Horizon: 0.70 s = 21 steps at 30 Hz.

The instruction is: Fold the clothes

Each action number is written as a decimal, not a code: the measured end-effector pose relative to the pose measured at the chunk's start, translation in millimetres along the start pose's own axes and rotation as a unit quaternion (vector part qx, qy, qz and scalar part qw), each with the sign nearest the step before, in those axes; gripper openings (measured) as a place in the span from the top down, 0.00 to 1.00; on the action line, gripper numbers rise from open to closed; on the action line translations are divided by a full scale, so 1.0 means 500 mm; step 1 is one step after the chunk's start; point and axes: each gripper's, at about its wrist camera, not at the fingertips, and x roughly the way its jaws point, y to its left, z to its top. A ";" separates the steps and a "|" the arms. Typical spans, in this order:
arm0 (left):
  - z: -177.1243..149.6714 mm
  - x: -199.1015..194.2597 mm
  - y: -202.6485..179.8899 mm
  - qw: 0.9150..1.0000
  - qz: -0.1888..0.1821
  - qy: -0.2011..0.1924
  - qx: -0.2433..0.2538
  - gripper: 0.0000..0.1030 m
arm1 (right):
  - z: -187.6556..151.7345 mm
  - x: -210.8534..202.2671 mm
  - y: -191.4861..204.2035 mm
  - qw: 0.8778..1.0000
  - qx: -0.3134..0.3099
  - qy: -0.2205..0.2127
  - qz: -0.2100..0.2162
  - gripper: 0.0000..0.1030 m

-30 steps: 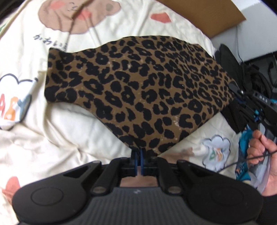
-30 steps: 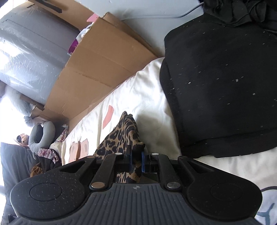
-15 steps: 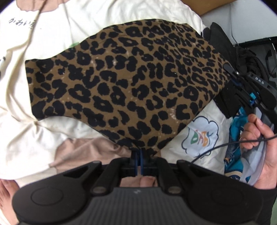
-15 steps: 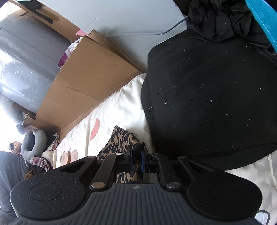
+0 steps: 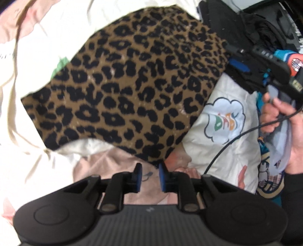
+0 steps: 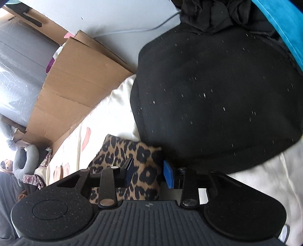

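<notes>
A leopard-print garment [image 5: 132, 85] lies folded on the cream cartoon-print bedsheet [image 5: 223, 151]. My left gripper [image 5: 150, 177] hovers at its near edge. Its jaws are opening, the blue pads stand apart, and the cloth's tip lies just beyond them, not pinched. In the right wrist view a corner of the leopard-print garment [image 6: 144, 157] lies between and under the fingers of my right gripper [image 6: 148, 174]. These jaws are opening too, and the pads do not press on the cloth. The right gripper [image 5: 240, 64] also shows at the garment's far right corner, held by a hand [image 5: 280, 121].
A folded black garment [image 6: 217, 104] lies on the bed right beside the leopard corner, with more crumpled dark clothes [image 6: 206, 17] behind it. Flattened cardboard [image 6: 75, 85] leans along the bed's far side. A black cable [image 5: 236, 136] runs across the sheet near the hand.
Both grippers were shut on corners of the leopard garment; now both sets of pads have parted and released it. The garment has settled onto the sheet, next to the black garment.
</notes>
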 end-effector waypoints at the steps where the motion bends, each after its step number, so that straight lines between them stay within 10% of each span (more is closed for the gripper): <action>1: 0.007 -0.007 -0.007 1.000 0.003 -0.003 0.005 0.78 | -0.005 -0.001 0.000 1.000 0.000 0.003 0.001 0.63; 21: 0.244 -0.020 -0.068 0.984 0.024 -0.115 0.130 0.47 | -0.125 0.004 0.002 0.997 0.028 0.064 0.041 0.63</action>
